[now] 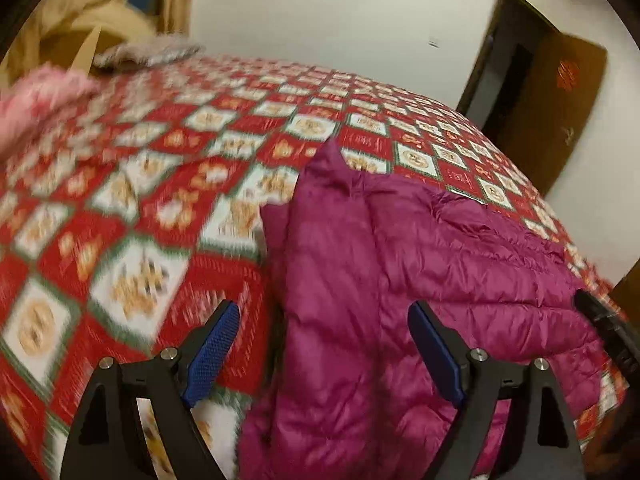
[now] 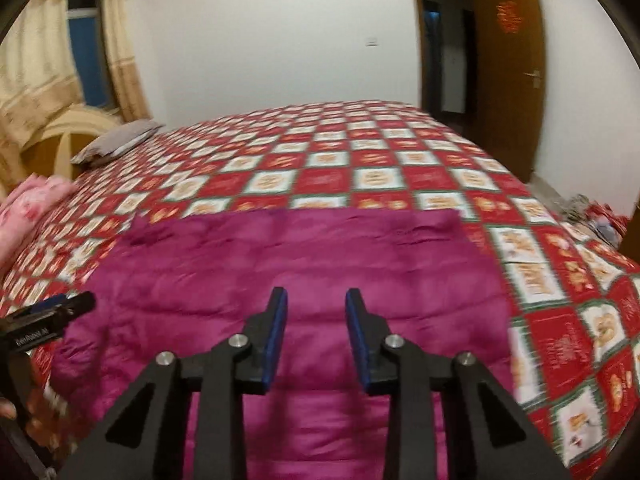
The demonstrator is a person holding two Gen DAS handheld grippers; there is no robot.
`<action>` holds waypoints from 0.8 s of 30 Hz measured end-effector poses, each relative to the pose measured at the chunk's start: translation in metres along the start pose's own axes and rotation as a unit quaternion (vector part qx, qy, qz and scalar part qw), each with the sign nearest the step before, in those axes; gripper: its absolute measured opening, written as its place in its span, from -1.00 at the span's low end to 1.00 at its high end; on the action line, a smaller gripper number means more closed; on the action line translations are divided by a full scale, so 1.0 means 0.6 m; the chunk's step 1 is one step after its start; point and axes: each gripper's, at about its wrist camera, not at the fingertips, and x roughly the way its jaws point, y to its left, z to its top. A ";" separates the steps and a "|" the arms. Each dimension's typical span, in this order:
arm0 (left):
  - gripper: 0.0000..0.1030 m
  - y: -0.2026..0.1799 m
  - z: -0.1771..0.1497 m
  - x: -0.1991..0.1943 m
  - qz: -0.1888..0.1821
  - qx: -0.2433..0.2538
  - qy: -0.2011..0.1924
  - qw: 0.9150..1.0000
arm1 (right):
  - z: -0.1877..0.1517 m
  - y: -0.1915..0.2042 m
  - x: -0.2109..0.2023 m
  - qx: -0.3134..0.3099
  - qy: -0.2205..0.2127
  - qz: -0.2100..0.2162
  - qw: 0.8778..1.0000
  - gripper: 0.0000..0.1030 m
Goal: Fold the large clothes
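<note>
Your left gripper [image 1: 324, 344] spread wide, your right gripper [image 2: 316, 336] narrowly parted and empty, magenta down jacket [image 2: 288, 264] below both, patchwork bedspread [image 2: 360, 152] beyond.

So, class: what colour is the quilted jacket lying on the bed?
Magenta, a purplish pink. The quilted jacket shows best in the right wrist view.

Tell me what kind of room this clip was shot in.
Most likely a home bedroom: a large bed with a red checked cover fills the view, a pillow lies near its headboard, and curtains hang beside a window. A purple jacket lies on the bed.
</note>
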 end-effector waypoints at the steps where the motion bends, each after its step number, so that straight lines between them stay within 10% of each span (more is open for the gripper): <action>1: 0.68 0.004 -0.006 0.004 -0.007 -0.014 0.009 1.000 | -0.002 0.013 0.009 -0.002 0.003 0.002 1.000 -0.37; 17: 0.76 -0.015 -0.052 0.039 -0.049 -0.060 -0.004 0.997 | -0.070 0.037 0.094 0.001 0.038 0.002 0.999 -0.41; 20: -0.01 -0.028 -0.042 0.037 -0.080 -0.064 -0.012 0.995 | -0.073 0.035 0.094 0.004 0.036 0.004 0.999 -0.41; 24: -0.56 -0.040 -0.017 0.022 -0.112 -0.068 -0.026 0.991 | -0.072 0.032 0.097 0.010 0.042 0.007 0.999 -0.41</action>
